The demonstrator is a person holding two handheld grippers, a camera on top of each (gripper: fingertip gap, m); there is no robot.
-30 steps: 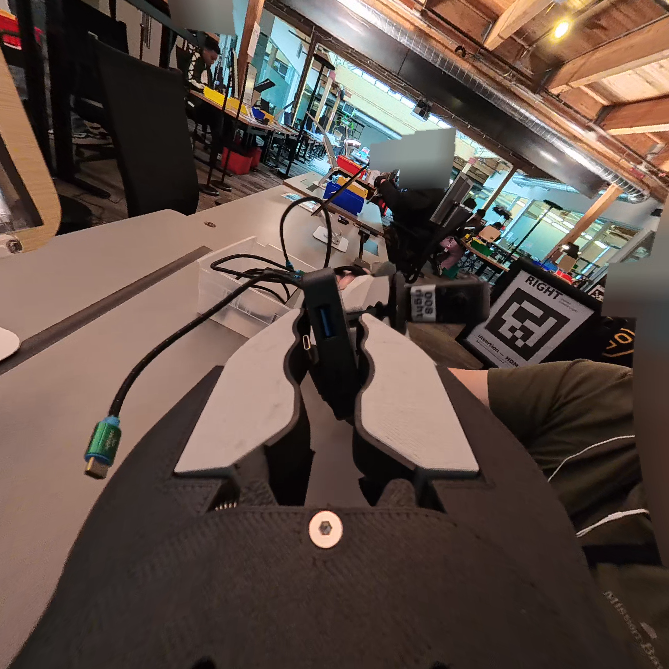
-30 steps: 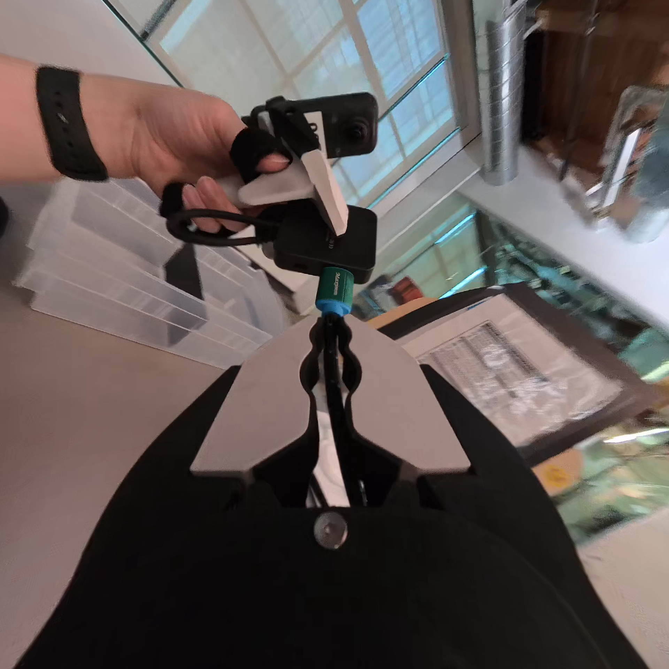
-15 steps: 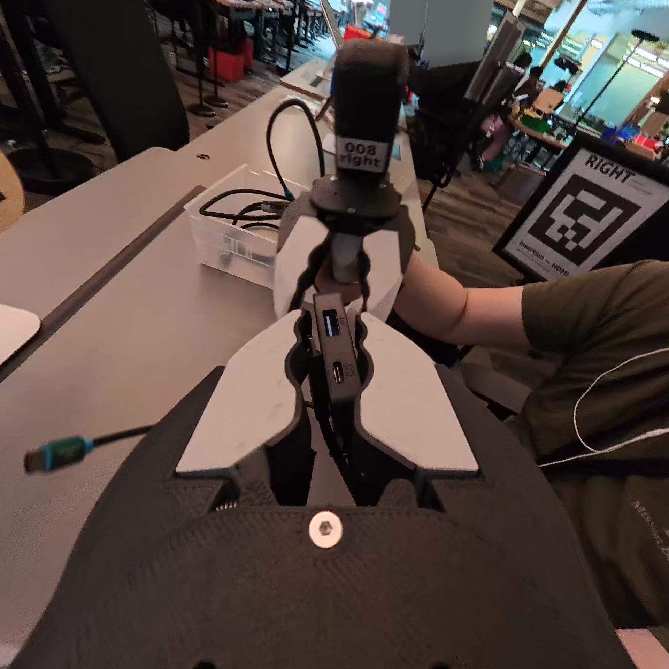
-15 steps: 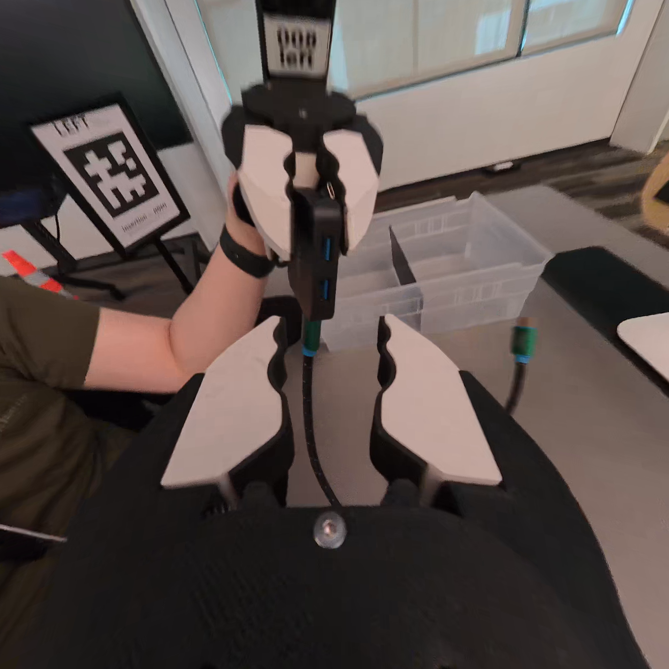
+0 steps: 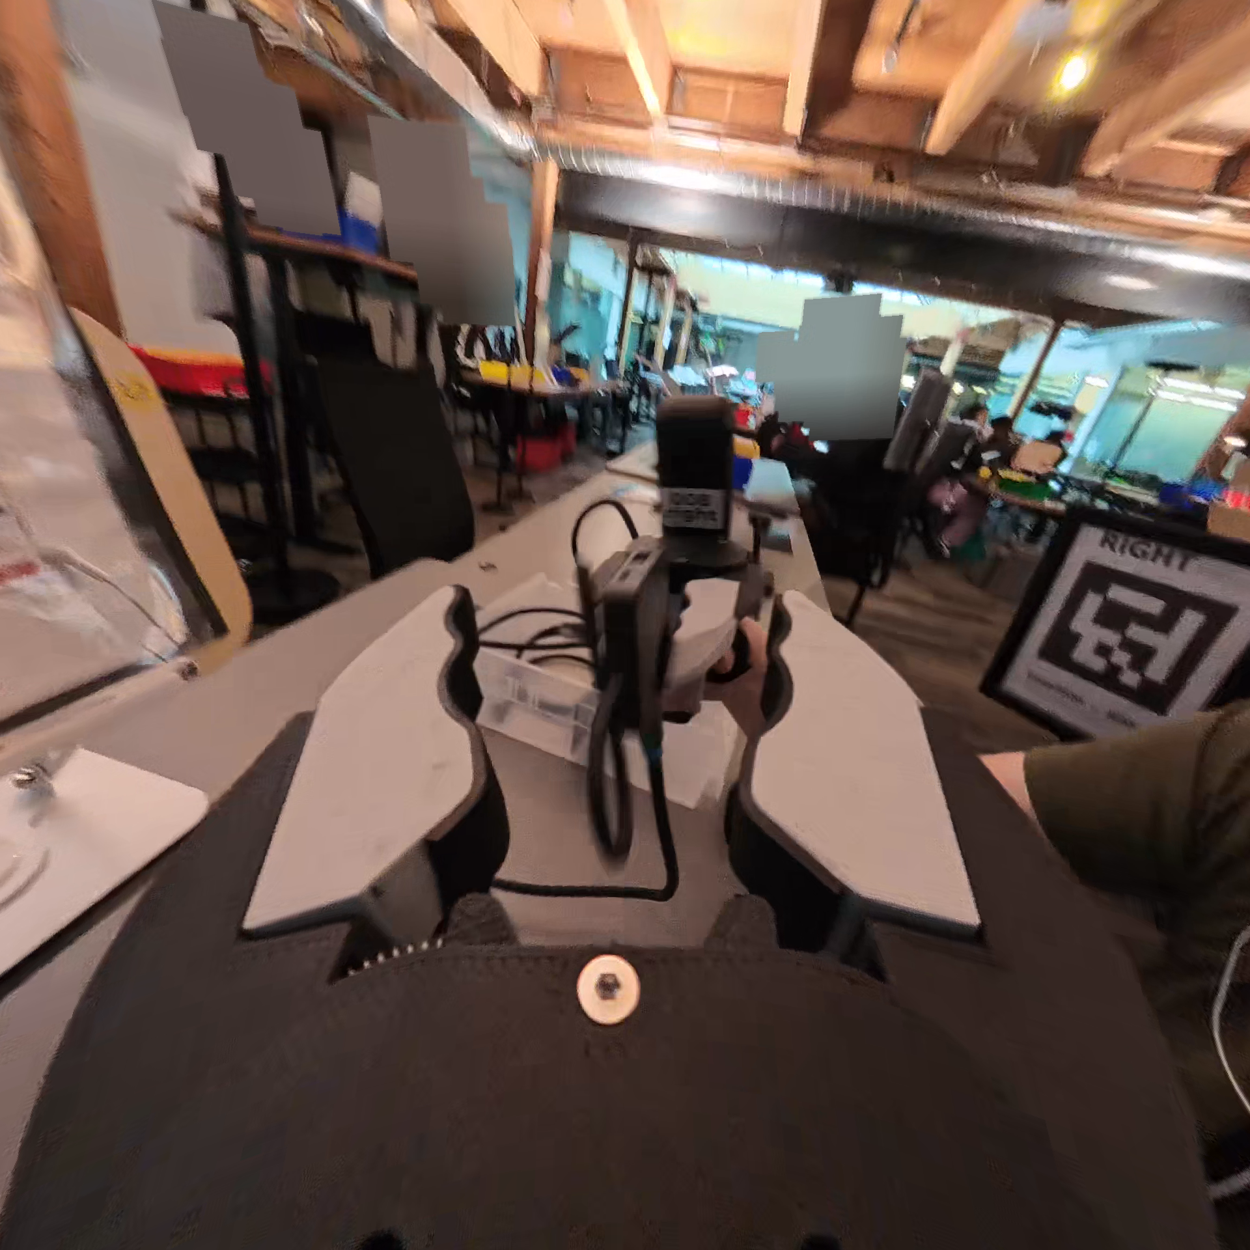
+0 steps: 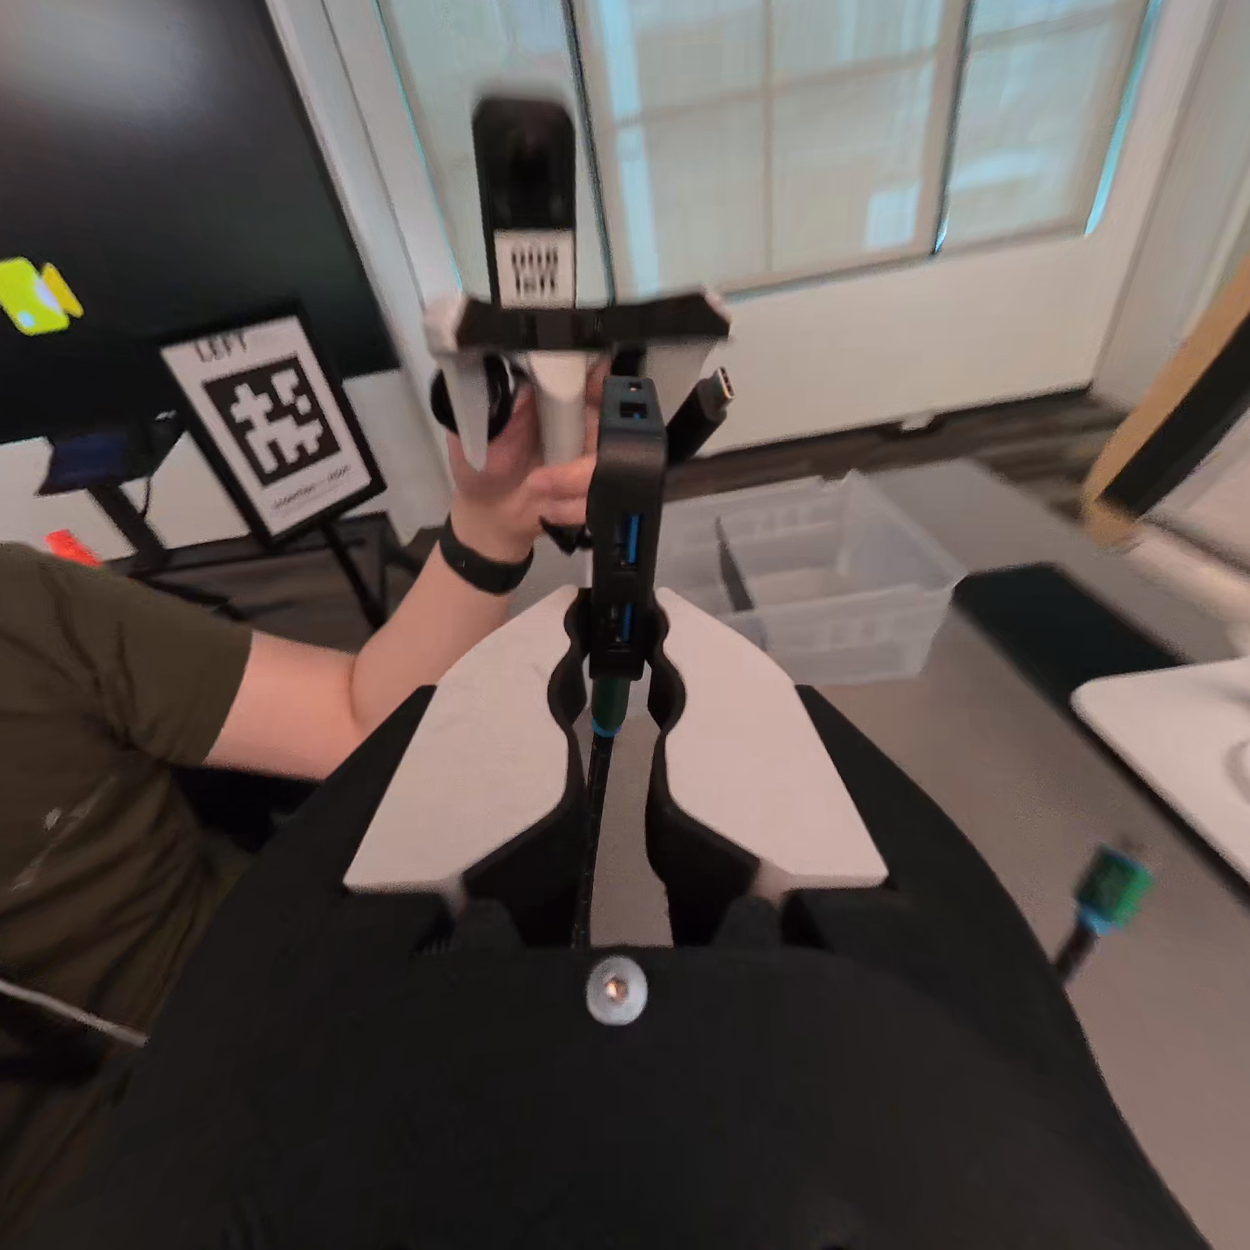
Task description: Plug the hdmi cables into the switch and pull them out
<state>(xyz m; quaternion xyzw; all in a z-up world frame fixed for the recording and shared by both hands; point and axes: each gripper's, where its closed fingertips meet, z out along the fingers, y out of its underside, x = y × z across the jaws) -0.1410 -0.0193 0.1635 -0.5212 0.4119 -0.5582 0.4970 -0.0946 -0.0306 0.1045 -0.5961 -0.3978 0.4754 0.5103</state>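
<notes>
So the right tongs [image 6: 614, 632] are clamped onto the near end of the black switch [image 6: 626, 521], gripping it right where the green-and-blue HDMI plug [image 6: 611, 710] goes into its bottom end, with the braided cable running back down between the fingers. The switch sticks up and away from the tongs, two blue ports showing on its side, and its short pigtail with a metal connector [image 6: 710, 399] pokes out to the right near the top. The left tongs [image 5: 619, 642] are spread wide and holding nothing; in the left wrist view the switch [image 5: 632, 636] hangs out in front of them, between the fingers but not touching either, with its black cable [image 5: 659, 812] looping down toward the table [image 5: 338, 649]. A second HDMI plug [image 6: 1109, 893], same green and blue, sits off to the near right over the table, loose and a bit blurry. Behind the switch there's a clear plastic bin [image 6: 845, 582] with dividers on the table, and a framed marker sign [image 6: 270, 419] stands on the far left. Everything's kind of motion-blurred, so finer port details are hard to make out.
</notes>
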